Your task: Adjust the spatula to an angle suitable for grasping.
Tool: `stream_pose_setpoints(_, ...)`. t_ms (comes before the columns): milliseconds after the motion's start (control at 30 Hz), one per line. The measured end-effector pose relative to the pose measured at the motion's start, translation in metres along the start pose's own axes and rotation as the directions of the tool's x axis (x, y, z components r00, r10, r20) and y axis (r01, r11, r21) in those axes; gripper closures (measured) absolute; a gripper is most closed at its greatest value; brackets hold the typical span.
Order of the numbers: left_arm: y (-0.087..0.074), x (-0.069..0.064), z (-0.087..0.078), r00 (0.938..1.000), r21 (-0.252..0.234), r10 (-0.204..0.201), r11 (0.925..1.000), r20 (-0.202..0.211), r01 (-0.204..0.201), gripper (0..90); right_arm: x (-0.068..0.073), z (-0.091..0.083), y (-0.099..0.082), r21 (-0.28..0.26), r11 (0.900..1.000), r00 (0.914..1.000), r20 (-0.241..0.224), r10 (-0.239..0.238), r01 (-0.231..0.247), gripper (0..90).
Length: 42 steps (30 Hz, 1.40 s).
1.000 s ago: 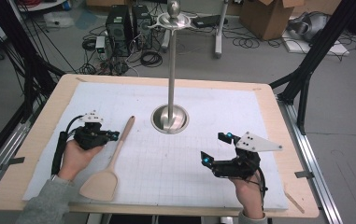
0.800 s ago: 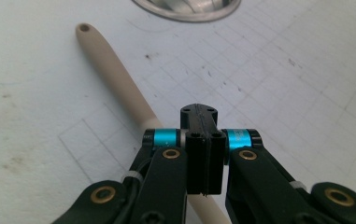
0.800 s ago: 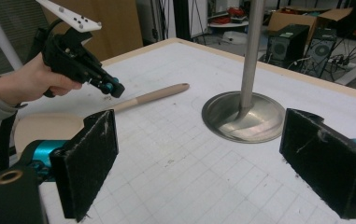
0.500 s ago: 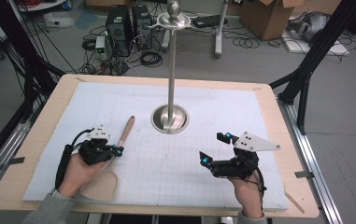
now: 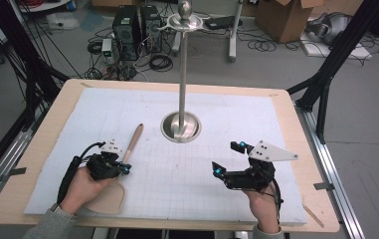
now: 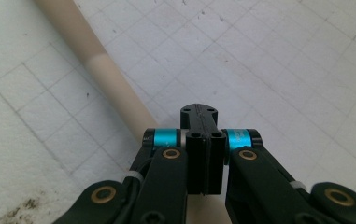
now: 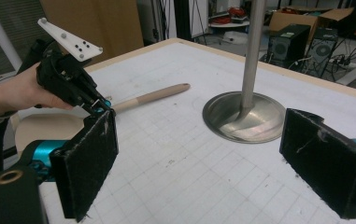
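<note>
The wooden spatula (image 5: 122, 164) is lying flat on the white gridded mat (image 5: 202, 184) that is covering the bench (image 5: 43, 139), its broad blade toward the person and its handle pointing up toward the metal stand (image 5: 181, 124) at the middle. The left tool (image 5: 123, 168) is sitting right at the handle, just above the blade, and its jaws are pressed together; in the left gripper view the closed tips (image 6: 199, 116) are lying just beside the handle (image 6: 105, 79), with nothing between them, so it is clenched on nothing. The right tool (image 5: 227, 158) is resting near the bench's near edge, well apart from the spatula, with its two padded jaws standing wide and released.

The step in hand looks like the approach to picking the spatula up: the left tool is arriving at the handle but is not gripping it. The next move probably calls for spreading those jaws, straddling the handle crosswise, and lowering until the pads are reaching the mat on either side before squeezing. The handle is round and thin, so a grip taken too high could be letting it roll out
</note>
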State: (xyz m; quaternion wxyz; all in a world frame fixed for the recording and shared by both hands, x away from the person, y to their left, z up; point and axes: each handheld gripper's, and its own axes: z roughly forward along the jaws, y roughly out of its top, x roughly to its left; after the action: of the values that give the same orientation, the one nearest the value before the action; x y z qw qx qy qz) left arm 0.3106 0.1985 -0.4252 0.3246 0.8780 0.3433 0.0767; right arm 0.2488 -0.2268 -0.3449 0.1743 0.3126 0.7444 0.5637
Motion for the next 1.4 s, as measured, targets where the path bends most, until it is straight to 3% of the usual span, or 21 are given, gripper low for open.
stream_pose_setpoints(233,0.004,-0.003,0.0,0.9994,0.039,0.03,0.9988,-0.017,-0.029,89.9,0.0,0.0,0.0,-0.003,1.0,1.0,0.001,0.005,-0.005,10.7)
stream_pose_setpoints(533,0.01,-0.003,0.001,0.9951,0.109,0.096,0.9896,-0.022,-0.093,89.9,0.0,-0.003,0.0,-0.008,0.9999,1.0,0.002,0.008,-0.008,10.7)
stream_pose_setpoints(1100,0.006,0.011,-0.01,0.9925,0.158,0.107,0.9827,-0.059,-0.097,89.8,0.001,0.0,0.0,0.001,1.0,1.0,-0.003,0.004,-0.004,10.7)
stream_pose_setpoints(1300,0.004,0.015,-0.013,0.9899,0.166,0.106,0.9821,-0.095,-0.089,89.8,0.0,-0.001,0.0,-0.004,1.0,1.0,-0.003,0.005,-0.005,10.7)
stream_pose_setpoints(1400,0.002,0.02,-0.016,0.9883,0.15,0.098,0.9854,-0.117,-0.08,89.8,0.001,-0.001,0.001,-0.004,1.0,1.0,0.005,-0.004,0.004,10.7)
